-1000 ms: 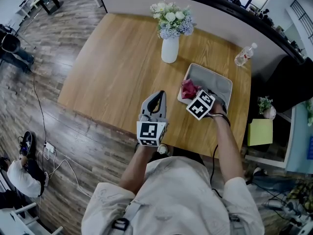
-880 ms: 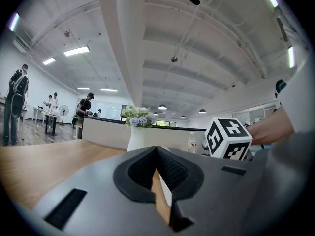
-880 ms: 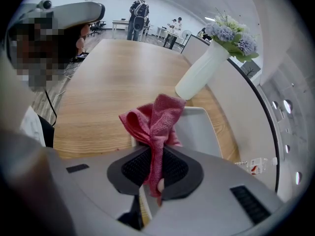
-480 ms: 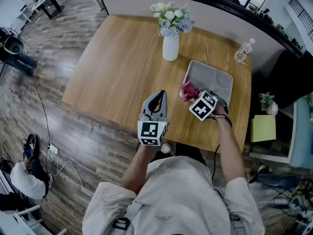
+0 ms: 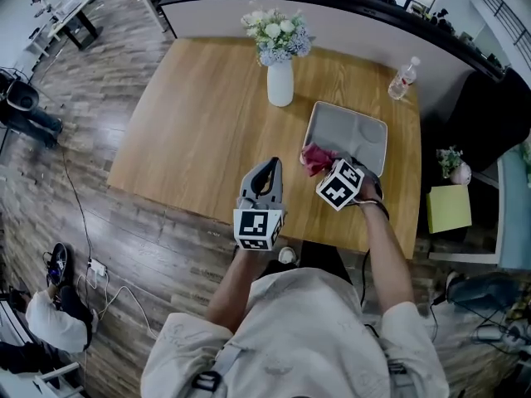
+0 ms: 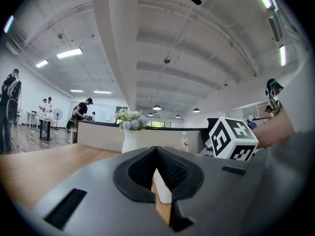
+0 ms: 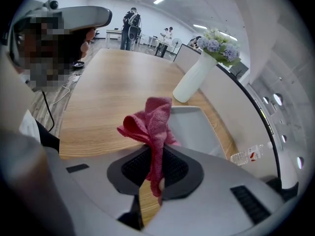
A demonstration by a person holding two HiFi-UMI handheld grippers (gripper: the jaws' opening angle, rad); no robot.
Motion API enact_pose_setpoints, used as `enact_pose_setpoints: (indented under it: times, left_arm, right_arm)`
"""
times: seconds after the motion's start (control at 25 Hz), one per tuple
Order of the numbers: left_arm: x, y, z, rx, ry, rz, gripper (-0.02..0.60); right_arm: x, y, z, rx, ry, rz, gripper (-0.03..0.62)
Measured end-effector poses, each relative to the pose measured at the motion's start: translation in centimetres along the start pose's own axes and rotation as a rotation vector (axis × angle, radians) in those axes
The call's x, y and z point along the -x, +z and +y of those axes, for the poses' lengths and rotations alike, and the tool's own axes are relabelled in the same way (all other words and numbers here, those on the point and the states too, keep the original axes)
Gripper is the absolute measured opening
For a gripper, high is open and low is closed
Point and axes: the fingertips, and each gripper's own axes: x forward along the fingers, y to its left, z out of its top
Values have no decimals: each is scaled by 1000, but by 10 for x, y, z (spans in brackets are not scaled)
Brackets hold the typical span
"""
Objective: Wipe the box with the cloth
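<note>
Fuzzy pink cloth (image 7: 150, 119); smooth matt box (image 5: 348, 135); wood-grain table (image 5: 199, 114).

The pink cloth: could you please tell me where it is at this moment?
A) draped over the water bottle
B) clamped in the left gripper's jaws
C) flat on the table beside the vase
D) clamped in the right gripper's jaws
D: in the right gripper view the pink cloth is pinched between the shut jaws of the right gripper.

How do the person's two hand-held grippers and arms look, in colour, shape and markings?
Both the left hand-held gripper and the right hand-held gripper have grey bodies with black ribbed jaw pads. Each carries a white cube with black square markers, left and right. The person wears a beige short-sleeved shirt.
</note>
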Motion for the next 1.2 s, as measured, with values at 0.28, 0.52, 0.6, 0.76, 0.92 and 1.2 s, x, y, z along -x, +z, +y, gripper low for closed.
enact_pose_setpoints:
  times: [0.28, 0.52, 0.6, 0.76, 0.92, 1.2]
  left_arm:
    - [-7, 2, -8, -25, -21, -8, 9]
    - [-19, 8, -21, -38, -70, -13, 9]
    - [-23, 9, -27, -39, -88, -14, 9]
    - [-31, 12, -38, -41, -122, -17, 9]
    - [-39, 15, -51, -45, -162, -16, 9]
    - [-51, 20, -67, -47, -205, -19, 9]
  right_arm:
    - [21, -11, -11, -178, -57, -104, 64]
    - [53, -24, -20, -305, -102, -186, 64]
    - [65, -31, -22, -336, -118, -210, 64]
    - [87, -46, -28, -418, -153, -256, 64]
    - [108, -65, -33, -478, -189, -284, 64]
    - [145, -97, -49, -592, -270, -369, 64]
